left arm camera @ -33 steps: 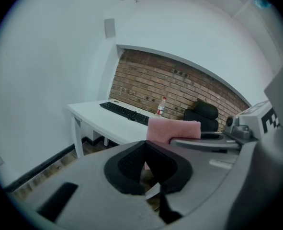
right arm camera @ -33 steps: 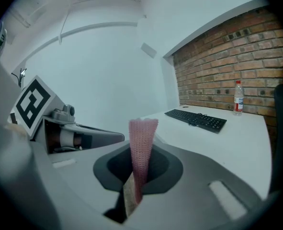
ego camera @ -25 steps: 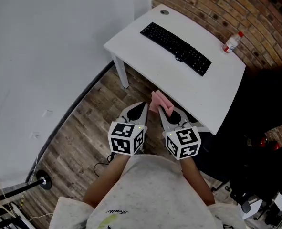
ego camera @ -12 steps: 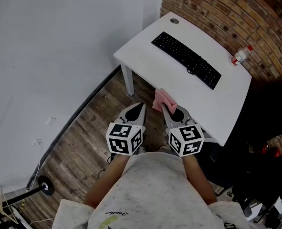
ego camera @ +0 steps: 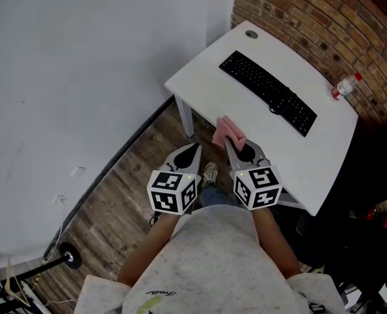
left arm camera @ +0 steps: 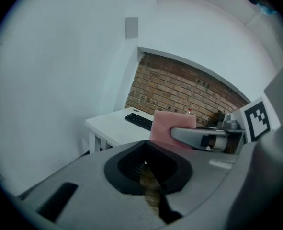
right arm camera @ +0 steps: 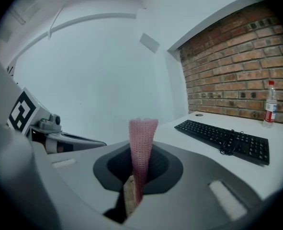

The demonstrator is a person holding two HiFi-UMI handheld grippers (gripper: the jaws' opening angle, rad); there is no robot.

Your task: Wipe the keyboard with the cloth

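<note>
The head view takes in the whole layout: 1 white table (ego camera: 203, 87) in the corner between a pale wall (ego camera: 82, 57) and a brick wall (ego camera: 311, 8), with 1 black keyboard (ego camera: 267, 91) lying on it and 1 clear bottle (ego camera: 345, 87) with a red cap standing well apart from the keyboard's far end, near the bricks. The 2 grippers are held side by side over the wooden floor (ego camera: 124, 178), short of the table's near edge. The right gripper (ego camera: 231, 146) has its jaws pinched on 1 pink cloth (ego camera: 227, 131), which sticks up past the tips and is not touching the keyboard. Only the right gripper view shows how thin the cloth sits, as a narrow upright strip clamped in the slot, and it shows a curl of black cable (right arm camera: 230, 143) resting on the keys. The left gripper (ego camera: 193, 150) has its jaws pressed together with nothing between them; its own view confirms this and shows the cloth from the flat side, as a broad pink square. Only the head view shows 1 shoe (ego camera: 209, 172) below the grippers and a round grommet (ego camera: 250, 34) at the table's far corner.
</note>
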